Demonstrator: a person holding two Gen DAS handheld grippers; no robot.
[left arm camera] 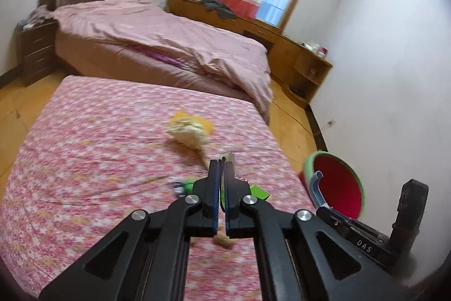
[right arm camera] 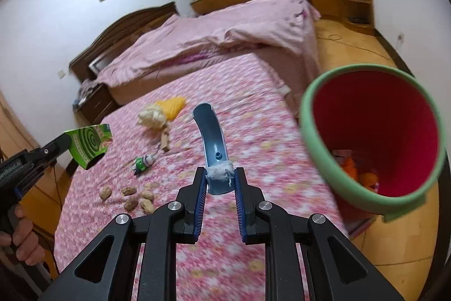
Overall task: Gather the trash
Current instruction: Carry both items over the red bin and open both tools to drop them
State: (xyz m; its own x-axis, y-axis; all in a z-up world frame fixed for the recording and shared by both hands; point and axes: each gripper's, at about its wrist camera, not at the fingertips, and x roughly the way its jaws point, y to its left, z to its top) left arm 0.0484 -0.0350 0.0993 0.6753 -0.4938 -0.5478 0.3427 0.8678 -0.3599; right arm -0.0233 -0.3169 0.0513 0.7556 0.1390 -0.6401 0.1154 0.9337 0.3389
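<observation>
My left gripper (left arm camera: 222, 164) is shut on a flat green mosquito-coil box (left arm camera: 258, 192); the right wrist view shows this box (right arm camera: 87, 145) lifted above the floral bedsheet (right arm camera: 253, 131). My right gripper (right arm camera: 220, 174) is shut on a curved grey-blue plastic piece (right arm camera: 210, 131) with a tuft of dust on it. A red bin with a green rim (right arm camera: 307, 114) stands right of it beside the bed, with orange scraps inside. On the sheet lie a crumpled pale wad (right arm camera: 152, 116), a small green wrapper (right arm camera: 143, 161) and several nut shells (right arm camera: 135, 196).
A yellow cloth (right arm camera: 172, 106) and a cardboard scrap (right arm camera: 164, 141) lie by the wad. Beyond the floral bed stands a second bed with a pink cover (left arm camera: 169, 38), then a wooden cabinet (left arm camera: 282, 41). A hand (right arm camera: 25, 241) grips the left tool's handle. Wooden floor surrounds the bin.
</observation>
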